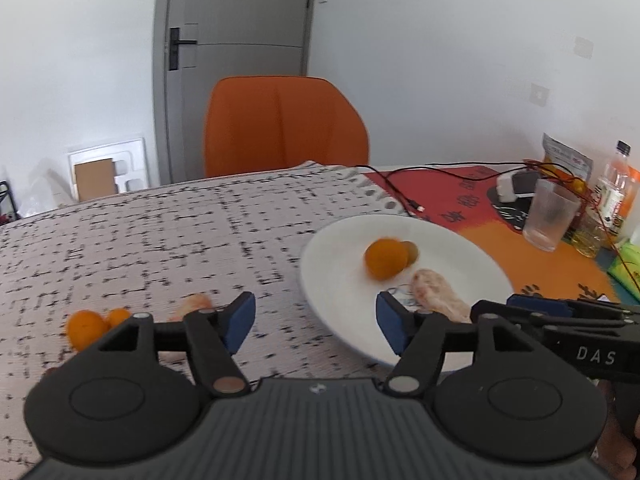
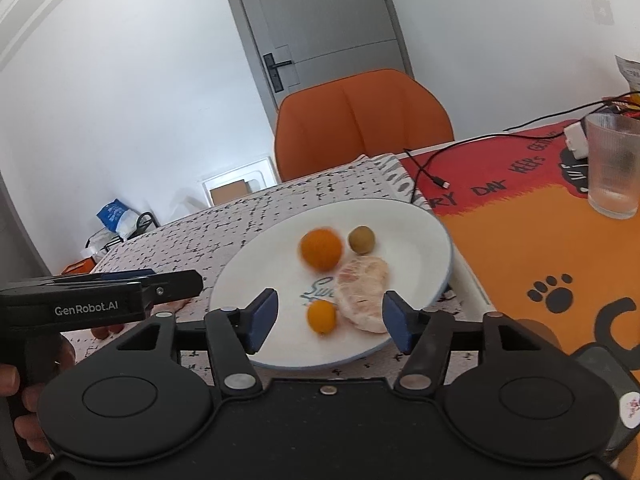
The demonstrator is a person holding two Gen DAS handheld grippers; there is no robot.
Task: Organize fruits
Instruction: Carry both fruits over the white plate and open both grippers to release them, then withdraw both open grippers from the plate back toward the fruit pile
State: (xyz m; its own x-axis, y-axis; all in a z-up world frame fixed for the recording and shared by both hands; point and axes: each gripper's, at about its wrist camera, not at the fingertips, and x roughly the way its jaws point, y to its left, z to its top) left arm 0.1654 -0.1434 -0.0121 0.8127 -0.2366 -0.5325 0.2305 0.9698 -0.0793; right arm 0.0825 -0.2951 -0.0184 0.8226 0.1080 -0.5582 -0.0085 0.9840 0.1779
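Note:
A white plate (image 2: 420,232) holds an orange (image 2: 321,249), a small green-brown fruit (image 2: 361,239), a peeled pomelo piece (image 2: 362,294) and a small kumquat (image 2: 321,316). My right gripper (image 2: 330,320) is open and empty, its jaws either side of the kumquat and pomelo piece, just above the plate's near edge. My left gripper (image 1: 316,322) is open and empty at the plate's (image 1: 340,280) left rim. Left of it on the table lie two small oranges (image 1: 86,326) and a pale peeled piece (image 1: 194,304).
A patterned cloth (image 1: 160,240) covers the table. On the red-orange mat (image 2: 540,240) stand a clear plastic cup (image 2: 614,164), a black cable (image 2: 428,172), bottles (image 1: 616,188) and packets. An orange chair (image 1: 284,128) stands behind the table.

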